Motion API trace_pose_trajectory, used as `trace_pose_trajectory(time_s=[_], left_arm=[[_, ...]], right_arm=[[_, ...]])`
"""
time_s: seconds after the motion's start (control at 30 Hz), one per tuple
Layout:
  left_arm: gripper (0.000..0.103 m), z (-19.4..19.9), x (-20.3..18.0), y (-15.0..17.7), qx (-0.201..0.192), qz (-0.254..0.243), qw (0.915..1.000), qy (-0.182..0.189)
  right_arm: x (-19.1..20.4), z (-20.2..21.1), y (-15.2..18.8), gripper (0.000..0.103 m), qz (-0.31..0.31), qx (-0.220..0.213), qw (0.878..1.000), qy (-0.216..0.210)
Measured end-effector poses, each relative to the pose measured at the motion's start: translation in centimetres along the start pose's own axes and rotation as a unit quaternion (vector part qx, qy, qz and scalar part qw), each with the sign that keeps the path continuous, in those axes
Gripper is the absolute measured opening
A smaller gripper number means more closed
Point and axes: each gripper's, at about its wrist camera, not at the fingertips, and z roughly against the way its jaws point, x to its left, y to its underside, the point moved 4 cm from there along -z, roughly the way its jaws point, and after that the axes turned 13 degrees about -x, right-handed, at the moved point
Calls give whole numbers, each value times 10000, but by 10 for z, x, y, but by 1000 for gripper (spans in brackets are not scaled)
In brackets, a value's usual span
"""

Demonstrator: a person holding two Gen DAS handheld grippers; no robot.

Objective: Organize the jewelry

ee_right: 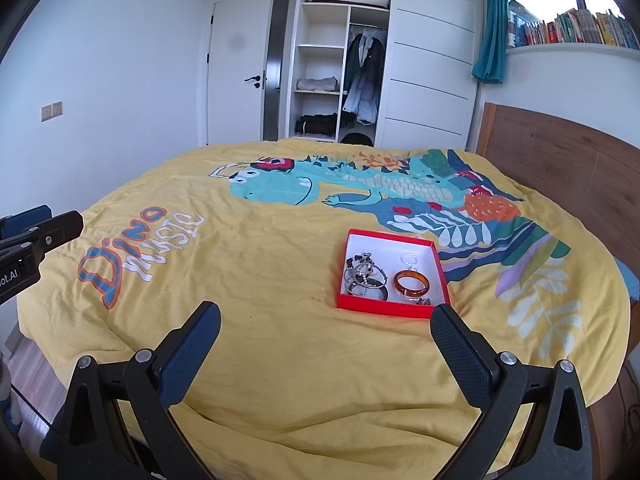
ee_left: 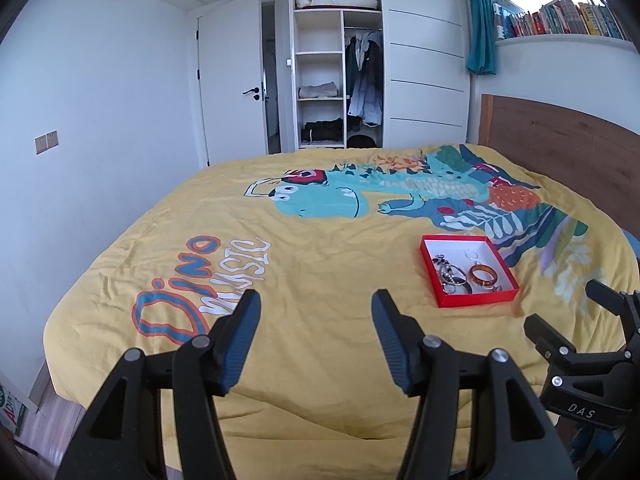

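Observation:
A shallow red box with a white inside lies on the yellow bedspread; it also shows in the left wrist view. In it lie an amber bangle, a tangle of silver and dark bracelets, a thin silver ring and small pieces at the front. The bangle and tangle show in the left view too. My left gripper is open and empty, left of the box. My right gripper is open and empty, just in front of the box.
The bed carries a dinosaur print and has a wooden headboard on the right. Behind stand an open wardrobe, a white door and a shelf of books. The bed's near edge drops to the floor.

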Motion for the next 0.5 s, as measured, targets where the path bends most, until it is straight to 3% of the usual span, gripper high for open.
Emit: trace_pose_trajectory(time_s=[0.5], left_arm=[[56, -7, 2, 12, 177, -65, 9998, -51]], right_arm=[[-8, 1, 2, 103, -88, -2, 9999, 100]])
